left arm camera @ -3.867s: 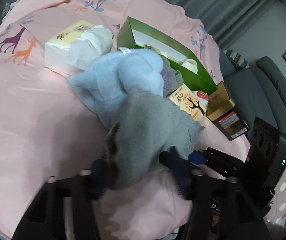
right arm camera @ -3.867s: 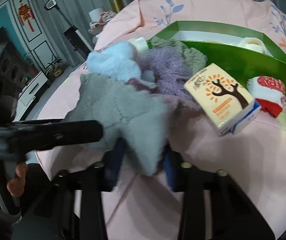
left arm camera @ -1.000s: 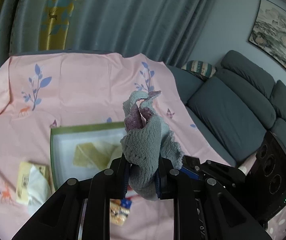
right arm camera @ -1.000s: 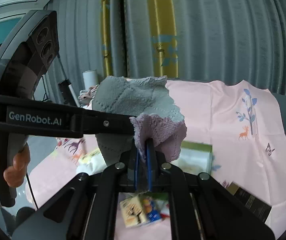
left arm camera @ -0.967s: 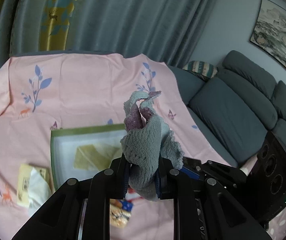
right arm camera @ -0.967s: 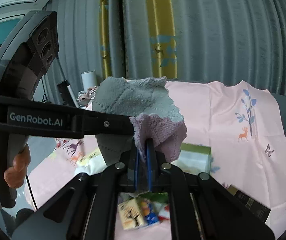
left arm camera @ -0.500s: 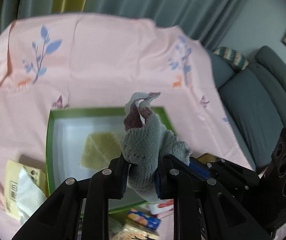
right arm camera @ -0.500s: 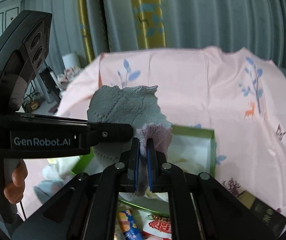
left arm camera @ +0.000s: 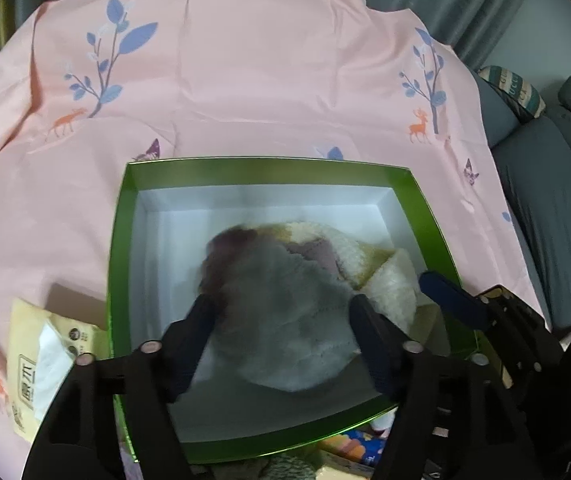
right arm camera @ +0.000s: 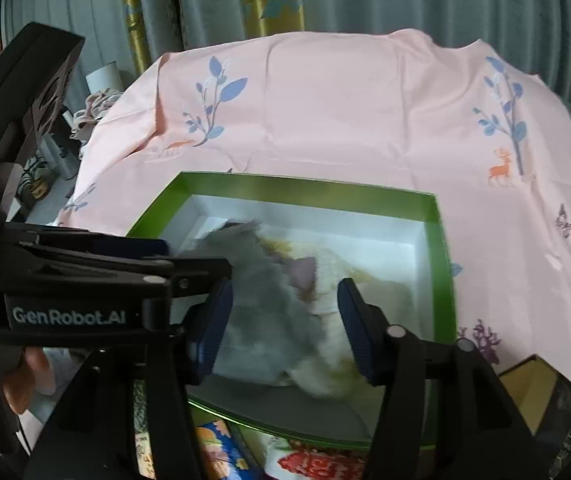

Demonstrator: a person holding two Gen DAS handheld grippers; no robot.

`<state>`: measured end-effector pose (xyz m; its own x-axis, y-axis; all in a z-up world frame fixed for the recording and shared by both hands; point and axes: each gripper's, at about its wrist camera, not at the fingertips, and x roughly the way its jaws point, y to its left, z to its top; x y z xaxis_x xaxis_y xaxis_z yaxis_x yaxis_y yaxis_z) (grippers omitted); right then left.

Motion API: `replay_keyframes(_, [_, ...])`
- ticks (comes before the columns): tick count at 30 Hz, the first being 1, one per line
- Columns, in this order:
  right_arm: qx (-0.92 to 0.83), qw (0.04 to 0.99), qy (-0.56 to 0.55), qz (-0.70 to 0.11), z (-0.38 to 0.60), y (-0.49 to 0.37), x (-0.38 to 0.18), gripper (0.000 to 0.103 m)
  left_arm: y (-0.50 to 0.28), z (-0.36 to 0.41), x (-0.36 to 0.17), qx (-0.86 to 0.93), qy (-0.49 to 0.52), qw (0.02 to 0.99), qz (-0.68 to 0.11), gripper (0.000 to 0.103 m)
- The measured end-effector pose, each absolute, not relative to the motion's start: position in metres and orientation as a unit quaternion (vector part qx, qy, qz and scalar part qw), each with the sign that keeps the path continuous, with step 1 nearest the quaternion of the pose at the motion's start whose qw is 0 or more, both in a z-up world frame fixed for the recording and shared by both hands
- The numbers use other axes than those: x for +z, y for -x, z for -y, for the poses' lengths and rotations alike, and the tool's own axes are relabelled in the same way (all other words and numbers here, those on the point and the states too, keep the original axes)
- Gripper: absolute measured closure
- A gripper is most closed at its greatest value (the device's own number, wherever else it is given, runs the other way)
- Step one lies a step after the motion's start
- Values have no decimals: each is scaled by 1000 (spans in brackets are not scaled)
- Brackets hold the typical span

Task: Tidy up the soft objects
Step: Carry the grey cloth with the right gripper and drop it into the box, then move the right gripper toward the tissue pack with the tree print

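Lying blurred in the lower middle of the left wrist view, the grey cloth (left arm camera: pixel 285 320) sits inside the green box (left arm camera: pixel 269 168), partly over a cream plush piece (left arm camera: pixel 389 280). The left gripper (left arm camera: pixel 281 316) has its jaws opening, spread to either side of the cloth, pads not pressing it. In the right wrist view the right gripper (right arm camera: pixel 285 316) is opening too, with the cloth between its 2 blue pads (right arm camera: pixel 355 328). A pink sheet (left arm camera: pixel 245 80) fills the upper frame; a tissue pack (left arm camera: pixel 41 356) lies at lower left.
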<state>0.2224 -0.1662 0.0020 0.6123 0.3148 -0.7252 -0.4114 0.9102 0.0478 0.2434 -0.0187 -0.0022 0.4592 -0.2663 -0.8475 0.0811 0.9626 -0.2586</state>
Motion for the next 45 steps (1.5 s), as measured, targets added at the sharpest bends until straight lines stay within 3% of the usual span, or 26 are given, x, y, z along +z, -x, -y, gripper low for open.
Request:
replay_keyframes(2, [201, 896, 63, -390, 168, -220, 6, 47, -240, 18, 1, -98, 87, 852, -507, 24])
replay_keyframes(4, [194, 899, 67, -387, 169, -216, 11, 37, -236, 17, 6, -94, 83, 855, -503, 18])
replay_keyframes(7, [187, 902, 67, -382, 173, -208, 19, 26, -231, 15, 12, -89, 78, 858, -499, 16])
replay_keyframes(16, [163, 915, 71, -361, 185, -169, 44, 5, -195, 12, 29, -69, 54, 875, -477, 4])
replay_keyframes(31, [167, 927, 83, -325, 197, -99, 82, 1, -118, 12, 60, -76, 35, 898, -432, 4])
replay_keyframes(45, [177, 921, 72, -339, 219, -58, 65, 1, -70, -5, 49, -87, 72, 892, -438, 4])
